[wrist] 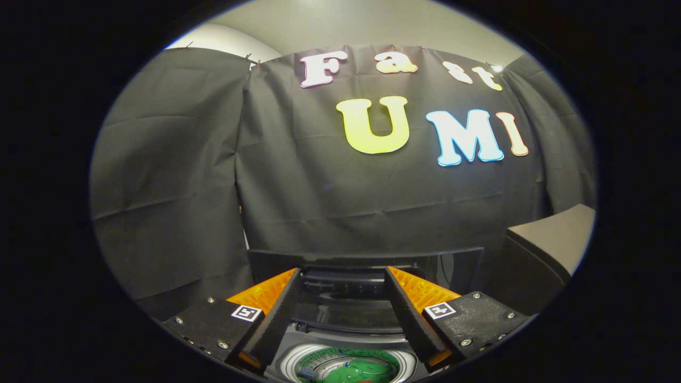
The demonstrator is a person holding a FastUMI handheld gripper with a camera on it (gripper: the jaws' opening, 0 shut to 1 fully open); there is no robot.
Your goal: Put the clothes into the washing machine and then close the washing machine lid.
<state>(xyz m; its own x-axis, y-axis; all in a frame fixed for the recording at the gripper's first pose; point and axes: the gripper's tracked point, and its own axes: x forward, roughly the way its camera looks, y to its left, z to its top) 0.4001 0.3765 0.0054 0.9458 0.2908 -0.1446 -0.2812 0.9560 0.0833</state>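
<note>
Gripper (343,276): fingers spread, nothing between | washing machine (346,319): below fingers, lid raised at 12 o'clock | green clothes (367,369): inside drum, 6 o'clock

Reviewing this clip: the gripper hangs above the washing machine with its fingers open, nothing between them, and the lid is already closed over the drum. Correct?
Not quite. The gripper view shows the washing machine lid raised, the drum open with something green inside. The gripper is open and empty, as stated.
</note>
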